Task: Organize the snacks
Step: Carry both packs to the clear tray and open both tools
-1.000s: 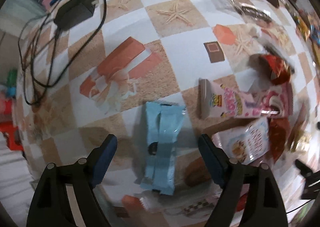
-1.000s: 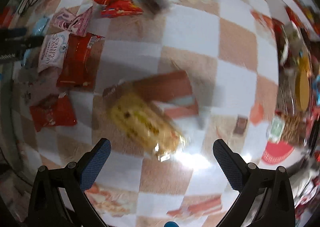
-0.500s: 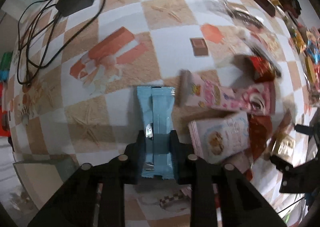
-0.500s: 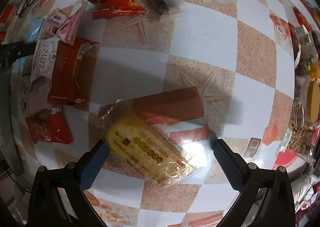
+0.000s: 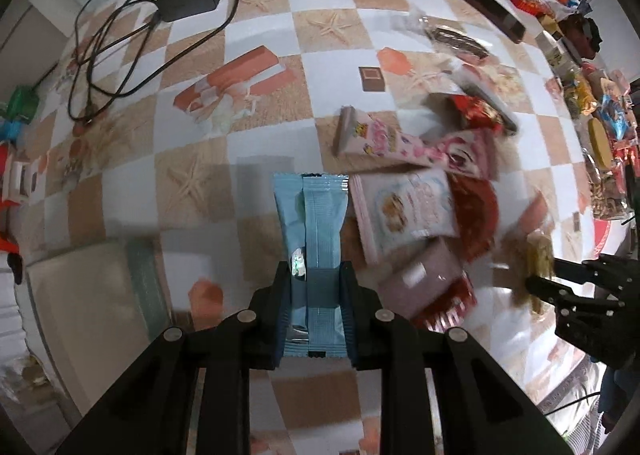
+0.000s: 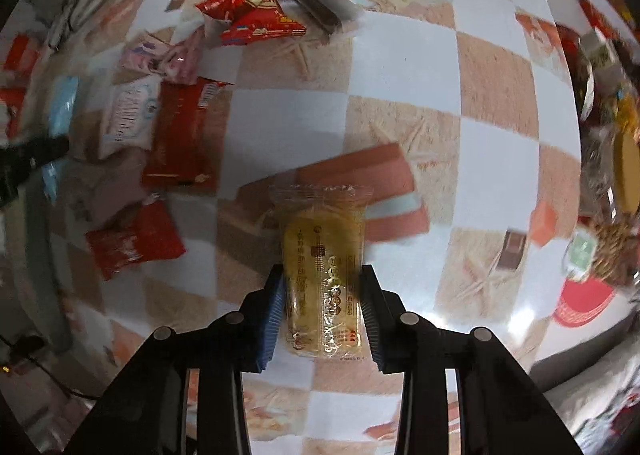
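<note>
My left gripper (image 5: 316, 279) is shut on a light blue snack packet (image 5: 316, 215) and holds it above the checked tablecloth (image 5: 260, 103), pointing down. Just to its right lies a pile of snacks: a pink box (image 5: 412, 143), a white-pink packet (image 5: 404, 211) and red packets (image 5: 476, 211). My right gripper (image 6: 322, 279) also points down. Its jaws are closing on a yellow cake packet (image 6: 324, 247), and the blue pads (image 6: 276, 295) touch both of its sides. In the left wrist view the right gripper (image 5: 560, 279) shows at the right edge.
A black charger (image 5: 188, 3) with a looped cable lies at the far left. A long dark box (image 5: 476, 3) and a clear-wrapped dark bar (image 6: 312, 3) lie at the back. Many snacks (image 6: 616, 247) crowd the right edge, and a pale pad (image 5: 92, 295) sits by the left edge.
The left gripper closed on the blue packet and lifted it off the table. The right gripper's wide jaws came in against the yellow packet, which now lies straight between them.
</note>
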{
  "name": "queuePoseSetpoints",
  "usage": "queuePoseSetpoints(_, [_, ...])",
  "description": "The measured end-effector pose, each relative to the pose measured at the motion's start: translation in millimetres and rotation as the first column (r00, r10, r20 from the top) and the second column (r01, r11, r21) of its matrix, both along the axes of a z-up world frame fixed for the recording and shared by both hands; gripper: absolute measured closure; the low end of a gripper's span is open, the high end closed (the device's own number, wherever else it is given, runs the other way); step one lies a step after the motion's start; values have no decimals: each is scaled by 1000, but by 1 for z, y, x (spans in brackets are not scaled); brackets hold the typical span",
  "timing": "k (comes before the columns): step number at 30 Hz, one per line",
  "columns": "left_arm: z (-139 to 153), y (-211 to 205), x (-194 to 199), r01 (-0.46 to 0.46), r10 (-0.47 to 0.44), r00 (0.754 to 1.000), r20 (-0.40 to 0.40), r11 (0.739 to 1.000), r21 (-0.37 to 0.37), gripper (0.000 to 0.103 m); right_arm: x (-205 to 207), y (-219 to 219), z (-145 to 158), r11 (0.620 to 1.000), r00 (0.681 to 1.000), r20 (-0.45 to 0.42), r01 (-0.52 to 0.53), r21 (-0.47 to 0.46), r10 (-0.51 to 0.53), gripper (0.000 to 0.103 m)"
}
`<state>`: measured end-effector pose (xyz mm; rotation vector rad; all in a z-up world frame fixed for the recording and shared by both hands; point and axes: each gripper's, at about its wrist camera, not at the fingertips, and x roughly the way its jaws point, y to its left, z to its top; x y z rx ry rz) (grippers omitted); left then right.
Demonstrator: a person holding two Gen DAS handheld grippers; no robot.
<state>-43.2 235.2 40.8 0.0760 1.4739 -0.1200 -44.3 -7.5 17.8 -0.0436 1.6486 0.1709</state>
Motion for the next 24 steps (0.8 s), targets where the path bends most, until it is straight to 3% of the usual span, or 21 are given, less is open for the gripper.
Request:
queuePoseSetpoints(13, [12, 2, -68, -4, 4, 999, -46, 1000, 16, 78, -70, 13, 22, 993, 996, -42, 85, 84, -81, 65])
queuePoseSetpoints(24, [26, 7, -98, 39, -39, 999, -32, 999, 24, 78, -92, 43, 20, 995, 997, -61, 58, 86, -53, 65])
